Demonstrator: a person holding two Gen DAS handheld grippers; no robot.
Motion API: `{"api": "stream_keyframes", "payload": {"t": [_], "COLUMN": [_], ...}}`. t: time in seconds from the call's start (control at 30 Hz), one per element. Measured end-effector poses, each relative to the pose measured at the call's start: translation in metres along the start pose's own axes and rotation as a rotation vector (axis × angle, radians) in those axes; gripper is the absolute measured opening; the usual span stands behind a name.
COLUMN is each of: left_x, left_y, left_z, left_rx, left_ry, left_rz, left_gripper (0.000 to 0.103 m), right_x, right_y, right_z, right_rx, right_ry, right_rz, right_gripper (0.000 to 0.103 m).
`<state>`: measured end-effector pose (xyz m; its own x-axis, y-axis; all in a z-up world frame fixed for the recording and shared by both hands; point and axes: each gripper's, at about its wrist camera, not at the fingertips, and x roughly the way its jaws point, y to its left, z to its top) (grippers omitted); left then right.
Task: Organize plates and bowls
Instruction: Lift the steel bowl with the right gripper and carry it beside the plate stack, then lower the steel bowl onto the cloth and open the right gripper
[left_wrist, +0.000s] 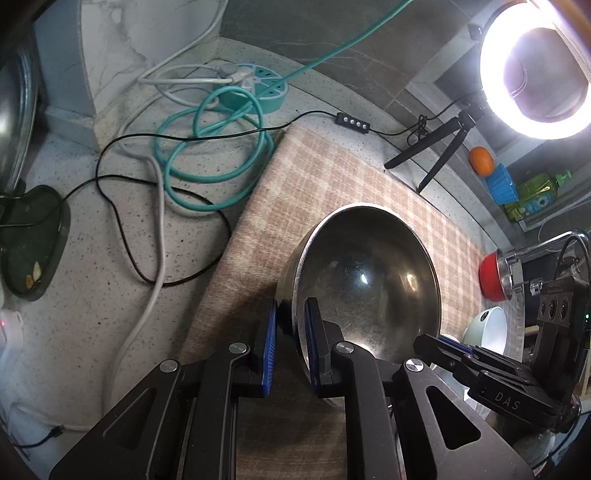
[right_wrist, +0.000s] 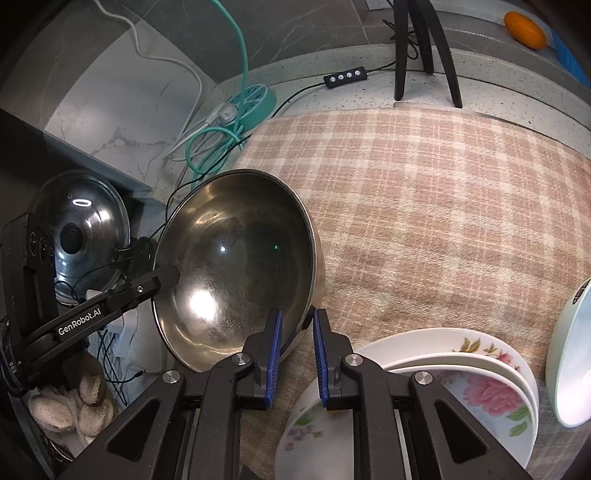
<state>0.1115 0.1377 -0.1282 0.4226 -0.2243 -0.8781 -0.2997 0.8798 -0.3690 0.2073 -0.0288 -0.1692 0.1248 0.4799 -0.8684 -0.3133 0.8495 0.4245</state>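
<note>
Both my tools, left tool (left_wrist: 291, 325) and right tool (right_wrist: 297, 332), are clenched on opposite rims of the steel bowl (right_wrist: 236, 266). It looks light, stiff and slippery, so I judge the thin rim the only hold.

One steel bowl (right_wrist: 236, 266); floral plates (right_wrist: 461, 373), three it seems, stacked; one pale green bowl (right_wrist: 569, 362); one pot lid (right_wrist: 79, 229); one orange (left_wrist: 481, 160).

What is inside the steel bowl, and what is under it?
The steel bowl is empty, showing only reflections. Both grippers, left and right, clamp its rim, tilting it above the checked cloth. The bowl hides the cloth directly beneath it.
</note>
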Motion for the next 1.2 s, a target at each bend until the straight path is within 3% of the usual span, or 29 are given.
{"api": "stream_keyframes", "payload": {"t": [0.9,1.2], "left_x": [0.008,-0.016], "left_y": [0.012,0.002], "left_z": [-0.005,0.000], "left_rx": [-0.028,-0.017], "left_ry": [0.022,-0.049], "left_rz": [0.014,0.024], "left_gripper": [0.014,0.014], "right_x": [0.001,-0.025], "right_y": [0.013,0.000], "right_z": [-0.006,-0.006], "right_rx": [-0.074,-0.064], "right_ry": [-0.013,-0.069], "right_rz": [-0.008,-0.018], "right_gripper": [0.018,0.019]}}
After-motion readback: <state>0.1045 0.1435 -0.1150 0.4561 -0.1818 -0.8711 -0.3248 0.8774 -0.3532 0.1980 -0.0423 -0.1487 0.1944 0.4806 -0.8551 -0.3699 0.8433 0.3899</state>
